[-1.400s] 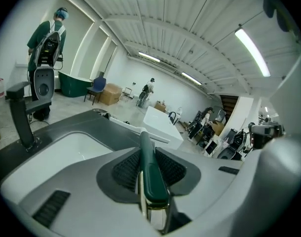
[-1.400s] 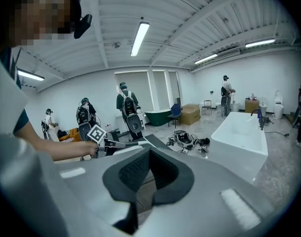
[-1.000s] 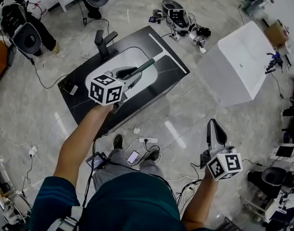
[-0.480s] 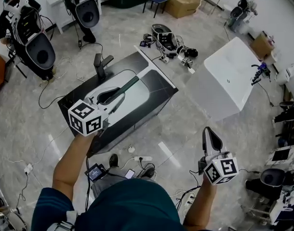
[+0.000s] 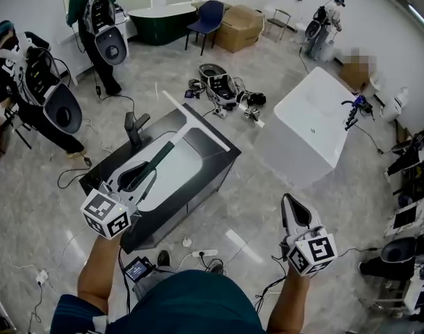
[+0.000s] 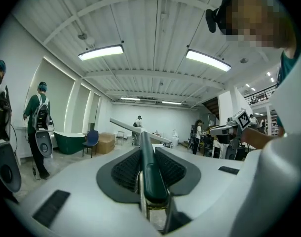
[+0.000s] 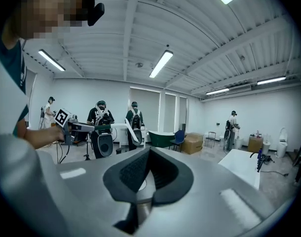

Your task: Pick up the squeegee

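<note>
Head view: the left gripper (image 5: 137,179) holds the squeegee (image 5: 160,160), with its slim dark green handle and long white blade, above a glossy black tabletop (image 5: 162,122) with a smooth white basin (image 5: 181,171). The right gripper (image 5: 293,211) hangs well apart over the marbled floor (image 5: 254,207). Left gripper view: ribbed dark fingers (image 6: 122,174) pinch the rounded handle. Right gripper view: fingers (image 7: 128,174) pressed together, seemingly on nothing

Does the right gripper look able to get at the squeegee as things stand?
Likely yes: the left gripper holds the squeegee aloft, and only open air separates it from the right gripper, whose fingers are shut.
</note>
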A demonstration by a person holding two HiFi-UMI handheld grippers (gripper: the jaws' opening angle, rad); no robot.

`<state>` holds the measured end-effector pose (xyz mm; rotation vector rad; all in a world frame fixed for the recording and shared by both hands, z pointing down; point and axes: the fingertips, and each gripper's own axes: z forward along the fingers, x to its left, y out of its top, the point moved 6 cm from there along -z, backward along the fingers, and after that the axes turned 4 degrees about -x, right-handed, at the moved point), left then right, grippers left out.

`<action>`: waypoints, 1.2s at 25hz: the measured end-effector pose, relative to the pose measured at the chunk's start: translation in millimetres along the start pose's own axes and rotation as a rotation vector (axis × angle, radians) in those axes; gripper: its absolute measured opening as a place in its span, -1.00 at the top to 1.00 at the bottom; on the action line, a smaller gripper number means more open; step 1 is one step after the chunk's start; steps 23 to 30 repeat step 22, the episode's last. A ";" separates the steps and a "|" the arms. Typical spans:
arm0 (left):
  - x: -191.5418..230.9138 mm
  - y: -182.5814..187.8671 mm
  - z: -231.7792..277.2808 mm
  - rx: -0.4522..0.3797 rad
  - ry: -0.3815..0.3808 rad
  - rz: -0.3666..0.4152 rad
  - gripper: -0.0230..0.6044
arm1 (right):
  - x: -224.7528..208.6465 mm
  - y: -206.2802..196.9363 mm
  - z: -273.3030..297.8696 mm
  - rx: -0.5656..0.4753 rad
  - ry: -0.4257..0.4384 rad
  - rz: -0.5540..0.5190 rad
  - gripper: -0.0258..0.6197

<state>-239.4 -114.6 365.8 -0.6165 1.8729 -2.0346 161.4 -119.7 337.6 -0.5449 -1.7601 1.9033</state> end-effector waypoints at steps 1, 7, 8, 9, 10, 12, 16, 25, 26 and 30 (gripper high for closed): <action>-1.5 -0.2 -4.5 -0.002 0.003 0.005 0.62 | 1.5 0.3 -1.2 -0.002 0.002 0.001 0.90; -7.2 -3.7 -19.5 -0.005 0.018 -0.008 0.62 | -0.2 0.4 -9.0 -0.016 -0.015 0.013 0.90; -7.5 -3.5 -19.5 -0.003 0.019 -0.009 0.62 | -1.3 1.0 -8.8 -0.018 -0.015 0.015 0.90; -7.5 -3.2 -19.2 -0.001 0.019 -0.009 0.62 | -2.1 1.5 -8.4 -0.019 -0.016 0.016 0.90; -7.3 -3.1 -19.0 0.000 0.020 -0.009 0.62 | -2.7 1.7 -7.8 -0.019 -0.015 0.017 0.90; -7.9 -2.6 -19.7 0.000 0.021 -0.008 0.62 | -3.1 1.9 -8.1 -0.023 -0.015 0.016 0.90; -52.3 17.2 -40.7 -0.002 0.029 -0.002 0.62 | -5.2 21.2 -54.0 -0.029 -0.008 0.020 0.90; -109.9 39.1 -61.2 0.008 0.041 0.002 0.62 | -15.5 41.6 -112.5 -0.023 0.000 0.025 0.90; -109.9 39.1 -61.2 0.008 0.041 0.002 0.62 | -15.5 41.6 -112.5 -0.023 0.000 0.025 0.90; -109.9 39.1 -61.2 0.008 0.041 0.002 0.62 | -15.5 41.6 -112.5 -0.023 0.000 0.025 0.90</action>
